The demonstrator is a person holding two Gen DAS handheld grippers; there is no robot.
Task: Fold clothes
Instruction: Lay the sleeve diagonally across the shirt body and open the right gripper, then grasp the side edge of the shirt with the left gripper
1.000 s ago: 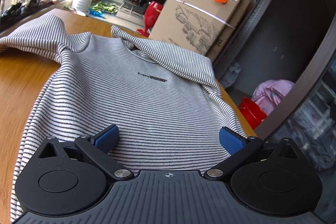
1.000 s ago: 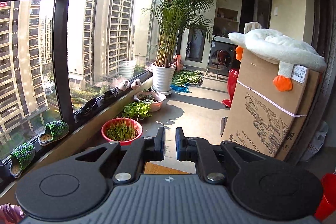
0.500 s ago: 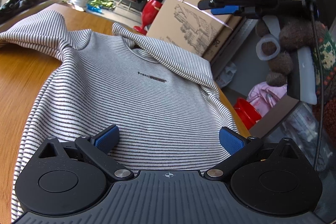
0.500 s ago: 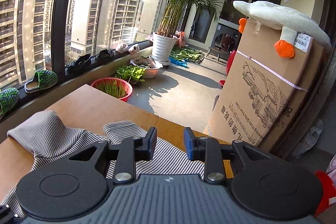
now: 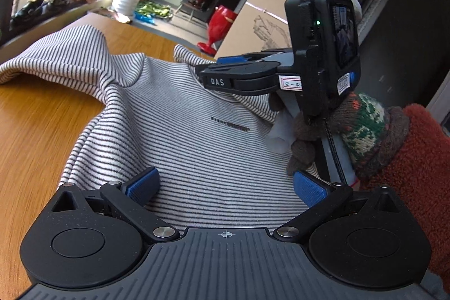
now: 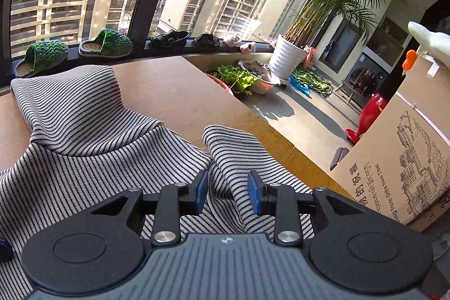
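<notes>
A grey and black striped shirt [image 5: 197,137] lies spread on the wooden table [image 5: 31,120], with both sleeves bunched up at the far end. My left gripper [image 5: 223,186] is open and empty, low over the shirt's near hem. My right gripper [image 6: 228,194] is open by a small gap and hangs just above the fold of the right sleeve [image 6: 239,151], with the cloth showing between the fingers. The right gripper also shows in the left wrist view [image 5: 213,69], held by a gloved hand over the collar area.
The table's far edge [image 6: 253,120] drops off to a balcony floor with a potted palm [image 6: 289,58] and bowls of greens [image 6: 244,78]. A large cardboard box [image 6: 407,159] stands to the right. Shoes [image 6: 107,44] line the window sill.
My right gripper has come down from above towards the right sleeve and opened a little wider. My left gripper has stayed over the hem.
</notes>
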